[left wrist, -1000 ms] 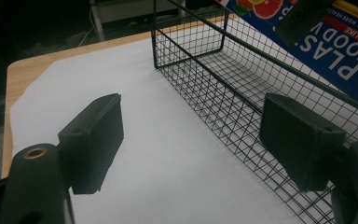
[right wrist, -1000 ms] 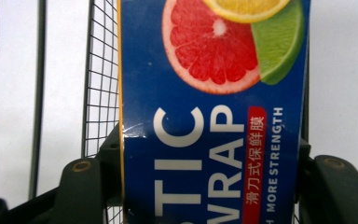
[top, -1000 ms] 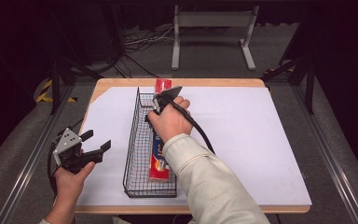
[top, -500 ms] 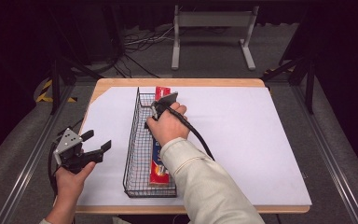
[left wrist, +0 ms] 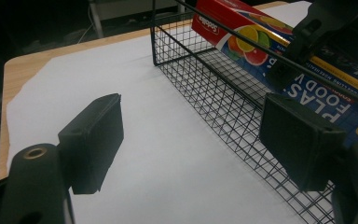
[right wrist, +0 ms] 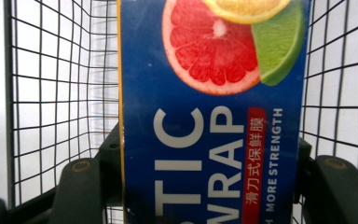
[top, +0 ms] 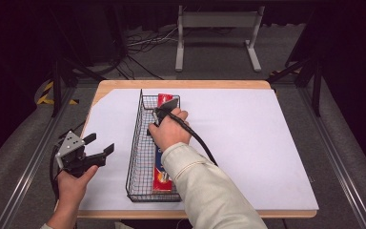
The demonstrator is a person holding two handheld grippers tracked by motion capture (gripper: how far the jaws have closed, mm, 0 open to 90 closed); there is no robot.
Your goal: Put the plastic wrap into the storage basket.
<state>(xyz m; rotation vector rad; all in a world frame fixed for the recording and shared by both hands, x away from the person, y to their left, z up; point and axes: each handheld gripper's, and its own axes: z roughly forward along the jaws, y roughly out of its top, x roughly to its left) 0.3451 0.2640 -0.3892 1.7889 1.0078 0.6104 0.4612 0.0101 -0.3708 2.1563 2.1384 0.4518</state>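
Note:
A long blue and red plastic wrap box (top: 163, 174) lies lengthwise in a black wire basket (top: 134, 157) on the white paper. My right gripper (top: 160, 120) reaches down into the basket from above, under the person's hand. In the right gripper view its two jaws stand on either side of the box (right wrist: 209, 116), pads against its long sides, shut on it. My left gripper (top: 100, 143) hovers left of the basket over the paper's edge, open with nothing between its pads (left wrist: 93, 140). Ahead of it the box (left wrist: 261, 42) shows through the mesh (left wrist: 223, 102).
The white paper sheet (top: 248, 143) covers most of the wooden table (top: 205, 84). Dark floor, cables and a metal stand's feet (top: 217, 47) lie beyond the far edge. Rails run along both sides of the table.
My right hand has sunk lower into the basket with the box between the jaws. The left gripper has stayed where it was.

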